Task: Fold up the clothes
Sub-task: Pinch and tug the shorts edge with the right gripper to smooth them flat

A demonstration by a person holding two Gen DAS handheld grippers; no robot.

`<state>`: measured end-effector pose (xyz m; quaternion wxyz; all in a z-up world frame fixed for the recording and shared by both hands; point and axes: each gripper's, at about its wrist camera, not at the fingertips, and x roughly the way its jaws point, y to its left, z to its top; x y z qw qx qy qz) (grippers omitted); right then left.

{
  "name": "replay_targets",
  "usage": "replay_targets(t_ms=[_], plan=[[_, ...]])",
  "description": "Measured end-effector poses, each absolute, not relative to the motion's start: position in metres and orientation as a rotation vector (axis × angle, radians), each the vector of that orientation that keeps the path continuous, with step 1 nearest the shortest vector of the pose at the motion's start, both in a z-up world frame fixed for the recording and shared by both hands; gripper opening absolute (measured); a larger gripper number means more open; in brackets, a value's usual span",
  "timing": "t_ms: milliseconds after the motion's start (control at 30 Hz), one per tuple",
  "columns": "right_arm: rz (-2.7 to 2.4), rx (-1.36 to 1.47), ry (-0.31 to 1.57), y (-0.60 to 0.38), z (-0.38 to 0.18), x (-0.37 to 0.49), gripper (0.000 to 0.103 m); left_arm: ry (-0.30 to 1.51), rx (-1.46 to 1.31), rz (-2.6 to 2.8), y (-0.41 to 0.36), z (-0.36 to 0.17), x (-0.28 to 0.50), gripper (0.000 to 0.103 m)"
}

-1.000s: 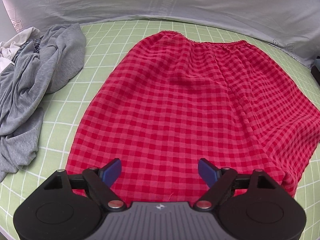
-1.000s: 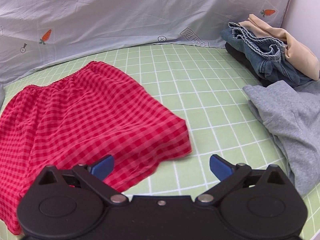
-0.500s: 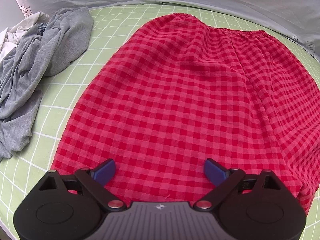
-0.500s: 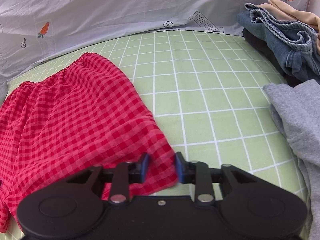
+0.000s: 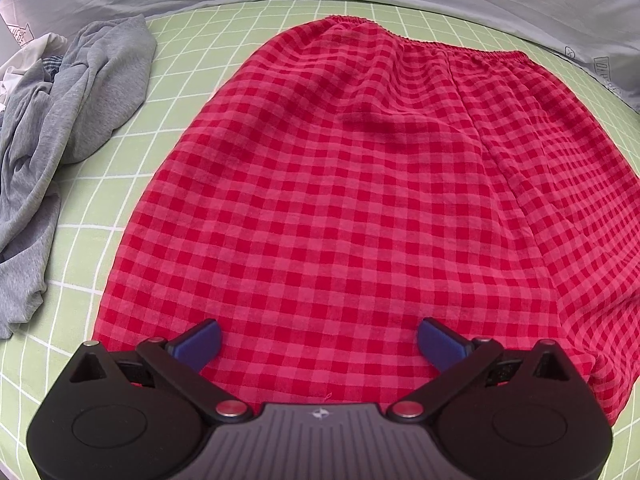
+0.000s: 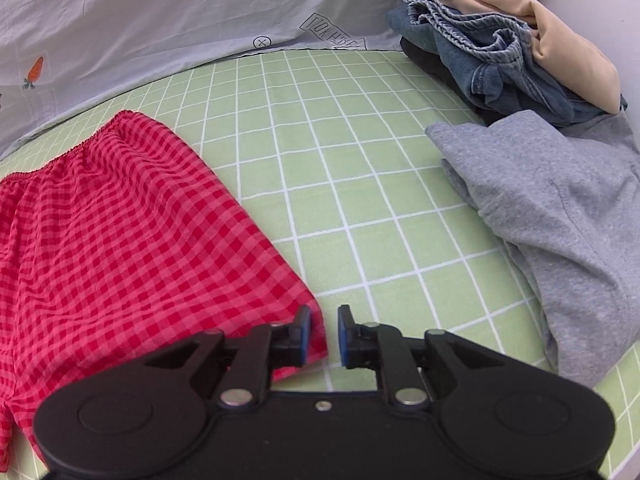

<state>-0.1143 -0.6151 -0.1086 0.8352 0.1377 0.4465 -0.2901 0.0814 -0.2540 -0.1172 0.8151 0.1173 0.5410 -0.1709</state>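
A red checked skirt (image 5: 340, 184) lies spread flat on the green grid sheet, its elastic waistband at the far end. My left gripper (image 5: 318, 340) is open, low over the skirt's near hem, with the fingers wide apart. In the right wrist view the skirt (image 6: 120, 248) fills the left side. My right gripper (image 6: 323, 336) is nearly shut at the skirt's near right hem corner; the left pad touches the cloth edge, and a narrow gap shows between the pads.
A crumpled grey garment (image 5: 52, 140) lies left of the skirt. On the right lie a grey top (image 6: 560, 232) and a pile of jeans and beige cloth (image 6: 512, 48). A grey printed sheet (image 6: 160, 20) rises along the back.
My right gripper closed from wide open to nearly shut at the skirt's right hem corner. My left gripper moved lower and closer over the near hem, staying open.
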Motion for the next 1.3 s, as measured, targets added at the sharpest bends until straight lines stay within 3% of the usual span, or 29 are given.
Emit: replay_targets(t_ms=[33, 100, 133, 167, 433, 800, 900, 1000, 1067, 1300], plan=[[-0.621, 0.250, 0.944, -0.611, -0.106, -0.112, 0.047, 1.152, 0.249, -0.364, -0.253, -0.117, 0.081, 0.103], [-0.617, 0.181, 0.927, -0.604, -0.101, -0.107, 0.078, 1.146, 0.250, -0.358, -0.251, -0.116, 0.079, 0.103], [-0.597, 0.162, 0.906, -0.599, -0.098, -0.105, 0.085, 1.138, 0.255, -0.348, -0.250, -0.115, 0.078, 0.102], [-0.577, 0.143, 0.884, -0.595, -0.094, -0.104, 0.101, 1.121, 0.256, -0.330, -0.247, -0.112, 0.076, 0.102], [-0.392, 0.144, 0.923, -0.570, -0.103, -0.077, 0.103, 1.006, 0.165, -0.134, -0.194, -0.087, 0.070, 0.103], [-0.374, 0.217, 1.047, -0.564, -0.132, -0.078, 0.103, 1.037, 0.135, -0.010, -0.154, -0.107, 0.076, 0.098], [-0.379, 0.225, 1.051, -0.565, -0.133, -0.080, 0.103, 1.047, 0.088, -0.030, -0.153, -0.111, 0.078, 0.085], [-0.381, 0.227, 1.049, -0.566, -0.132, -0.080, 0.103, 1.041, 0.004, -0.041, -0.151, -0.109, 0.079, 0.054], [-0.379, 0.228, 1.047, -0.567, -0.132, -0.079, 0.103, 1.047, 0.005, -0.057, -0.157, -0.106, 0.080, 0.001], [-0.355, 0.228, 1.038, -0.565, -0.133, -0.076, 0.103, 1.022, -0.042, -0.309, -0.208, -0.081, 0.072, 0.000]])
